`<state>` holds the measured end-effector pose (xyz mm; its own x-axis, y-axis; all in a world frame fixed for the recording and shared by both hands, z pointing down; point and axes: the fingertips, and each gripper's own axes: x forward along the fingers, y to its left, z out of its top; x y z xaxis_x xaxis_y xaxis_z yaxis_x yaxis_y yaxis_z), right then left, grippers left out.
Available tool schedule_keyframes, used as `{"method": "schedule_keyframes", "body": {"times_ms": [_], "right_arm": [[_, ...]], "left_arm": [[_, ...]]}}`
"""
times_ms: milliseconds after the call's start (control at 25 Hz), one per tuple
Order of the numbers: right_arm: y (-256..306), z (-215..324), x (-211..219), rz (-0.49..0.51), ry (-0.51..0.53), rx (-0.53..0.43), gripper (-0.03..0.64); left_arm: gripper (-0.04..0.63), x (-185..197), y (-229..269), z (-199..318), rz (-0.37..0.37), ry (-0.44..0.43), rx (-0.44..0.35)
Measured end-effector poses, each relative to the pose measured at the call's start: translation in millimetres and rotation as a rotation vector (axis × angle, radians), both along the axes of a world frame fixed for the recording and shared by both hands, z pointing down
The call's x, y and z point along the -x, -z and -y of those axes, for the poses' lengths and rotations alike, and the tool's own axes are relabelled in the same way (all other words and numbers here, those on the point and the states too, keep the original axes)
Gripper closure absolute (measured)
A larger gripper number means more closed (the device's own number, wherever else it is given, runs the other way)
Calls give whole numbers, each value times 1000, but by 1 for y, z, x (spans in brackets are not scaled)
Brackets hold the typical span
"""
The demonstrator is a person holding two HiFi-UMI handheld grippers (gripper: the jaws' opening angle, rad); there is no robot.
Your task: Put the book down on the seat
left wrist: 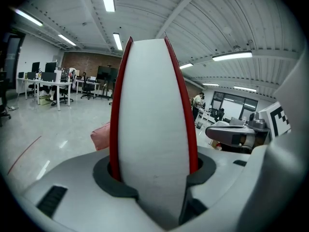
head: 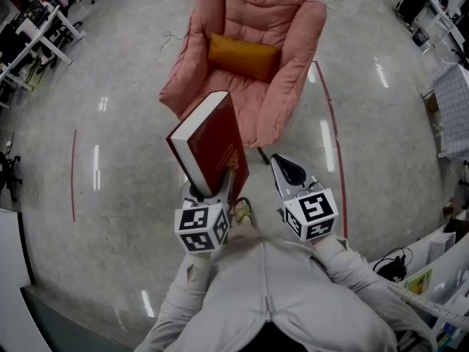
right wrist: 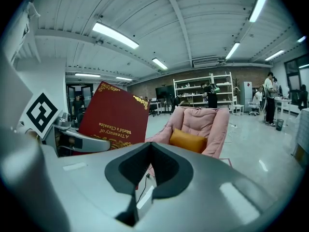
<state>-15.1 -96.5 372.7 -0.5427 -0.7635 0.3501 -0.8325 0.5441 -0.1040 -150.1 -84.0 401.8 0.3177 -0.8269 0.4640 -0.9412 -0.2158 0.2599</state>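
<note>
The left gripper [head: 211,191] has its jaws partly spread and pressed on both covers of a thick red hardcover book with gold lettering [head: 212,144]. It holds the book upright in the air in front of the pink padded armchair [head: 293,57], not on its seat, where an orange cushion [head: 243,56] lies. The right gripper [head: 288,173] hangs just beside it, jaws together on nothing.

Open seat [head: 245,103] before orange cushion [head: 244,56]
</note>
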Motion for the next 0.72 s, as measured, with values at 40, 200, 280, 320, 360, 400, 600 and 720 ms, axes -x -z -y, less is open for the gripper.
{"method": "schedule_keyframes", "body": {"times_ms": [40,200,280,320,360,400,600,720], "right_arm": [[0,8,3,0,-1,-2,617],[0,34,14,-2,-5,-5,617],[-1,47,18,-6,-11,-5,617],[-2,54,19,-8,-16,-4,617],[-3,60,20,-9,-22,-3,617],[-4,67,21,-11,-29,-2,617],[-10,95,28,-18,-58,1,617],[-10,106,31,-19,-76,4,617]], "left_arm": [[347,3,-1,7,1,-4,2],[347,11,-5,35,-2,-17,13],[347,15,-7,48,-3,-25,17],[347,17,-8,55,-3,-30,19],[347,18,-10,62,-3,-36,21],[347,19,-11,70,-4,-42,23],[347,26,-16,96,-5,-74,30],[347,30,-17,110,-6,-85,32]]}}
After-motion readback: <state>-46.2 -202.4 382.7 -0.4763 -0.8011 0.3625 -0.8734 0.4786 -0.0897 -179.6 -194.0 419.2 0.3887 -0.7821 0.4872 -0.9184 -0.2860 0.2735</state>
